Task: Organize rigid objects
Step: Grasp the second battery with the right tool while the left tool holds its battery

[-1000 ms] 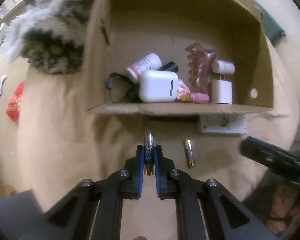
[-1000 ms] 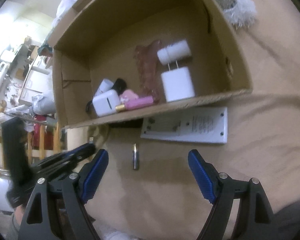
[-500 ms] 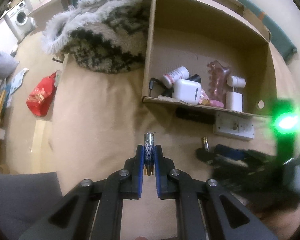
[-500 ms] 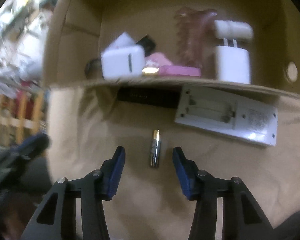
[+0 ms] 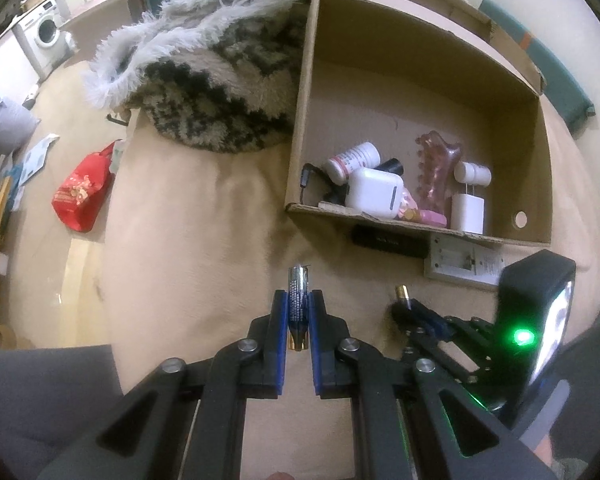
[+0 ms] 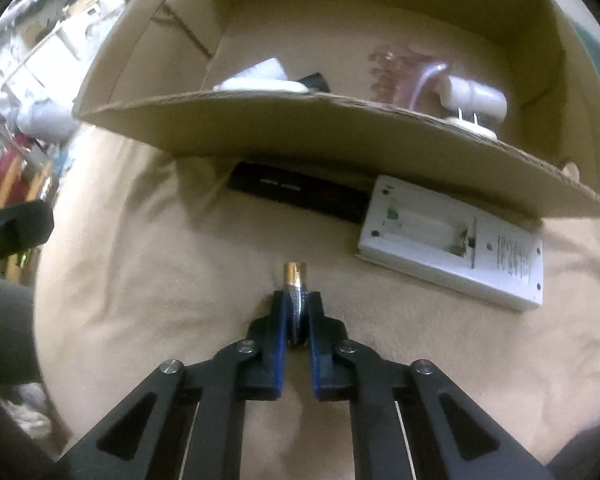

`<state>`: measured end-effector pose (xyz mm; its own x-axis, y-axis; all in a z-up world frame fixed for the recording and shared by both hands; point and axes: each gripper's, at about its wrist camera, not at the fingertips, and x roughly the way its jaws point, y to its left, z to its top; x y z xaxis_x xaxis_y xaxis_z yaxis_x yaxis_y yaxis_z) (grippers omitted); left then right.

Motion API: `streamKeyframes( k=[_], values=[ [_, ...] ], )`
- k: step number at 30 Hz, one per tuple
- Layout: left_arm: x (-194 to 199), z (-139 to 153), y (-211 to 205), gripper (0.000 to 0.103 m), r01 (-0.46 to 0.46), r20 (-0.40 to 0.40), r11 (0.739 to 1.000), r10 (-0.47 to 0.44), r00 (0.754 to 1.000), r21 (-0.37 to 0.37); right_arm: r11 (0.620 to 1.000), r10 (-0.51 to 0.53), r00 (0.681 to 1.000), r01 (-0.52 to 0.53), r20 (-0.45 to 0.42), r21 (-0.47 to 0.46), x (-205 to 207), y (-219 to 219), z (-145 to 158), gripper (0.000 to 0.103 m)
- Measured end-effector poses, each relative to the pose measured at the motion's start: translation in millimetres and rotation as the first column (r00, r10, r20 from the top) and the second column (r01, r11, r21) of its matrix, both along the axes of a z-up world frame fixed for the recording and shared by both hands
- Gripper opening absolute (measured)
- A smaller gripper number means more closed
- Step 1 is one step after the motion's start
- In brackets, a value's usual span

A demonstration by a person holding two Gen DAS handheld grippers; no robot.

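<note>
My left gripper point(image 5: 298, 300) is shut on a battery point(image 5: 298, 292) and holds it above the beige bedding. My right gripper point(image 6: 296, 300) is shut on a second battery point(image 6: 296, 280) that lies on the bedding; in the left wrist view its gold tip point(image 5: 402, 292) shows at the right gripper's fingers. A white remote point(image 6: 452, 244) with an open battery bay and a black bar point(image 6: 296, 196) lie against the front wall of a cardboard box point(image 5: 416, 72). The box holds a white earbud case point(image 5: 374, 194), a pill bottle point(image 5: 352, 160) and a white charger point(image 5: 468, 212).
A fluffy grey and white blanket point(image 5: 212, 64) lies left of the box. A red bag point(image 5: 82, 196) sits on the floor at the left. A pink comb-like piece point(image 5: 436, 168) and a pink tube point(image 5: 428, 216) are also in the box.
My right gripper moved down onto the loose battery and closed on it. My left gripper pulled back from the box with its battery still held.
</note>
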<state>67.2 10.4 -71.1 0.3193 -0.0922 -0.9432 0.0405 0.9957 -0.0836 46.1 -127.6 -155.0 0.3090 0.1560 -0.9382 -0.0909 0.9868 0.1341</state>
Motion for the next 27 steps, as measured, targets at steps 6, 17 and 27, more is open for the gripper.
streamKeyframes(
  k=[6, 17, 27],
  values=[
    [-0.1, -1.6, 1.3, 0.009, -0.006, -0.002, 1.000, 0.006, 1.000, 0.009, 0.998, -0.048, 0.999, 0.049, -0.005, 0.040, -3.2, -25.5, 15.6, 0.010],
    [-0.3, -3.8, -5.5, 0.009, 0.007, 0.015, 0.999, -0.008, 1.000, 0.048, 0.988, -0.082, 0.988, 0.064, 0.131, 0.140, -9.6, -72.7, 79.4, 0.010],
    [-1.1, -2.8, -8.5, 0.009, 0.010, 0.036, 0.998, -0.013, 0.999, 0.068, 0.982, -0.086, 0.977, 0.050, 0.195, 0.182, -10.4, -79.3, 102.7, 0.010]
  ],
)
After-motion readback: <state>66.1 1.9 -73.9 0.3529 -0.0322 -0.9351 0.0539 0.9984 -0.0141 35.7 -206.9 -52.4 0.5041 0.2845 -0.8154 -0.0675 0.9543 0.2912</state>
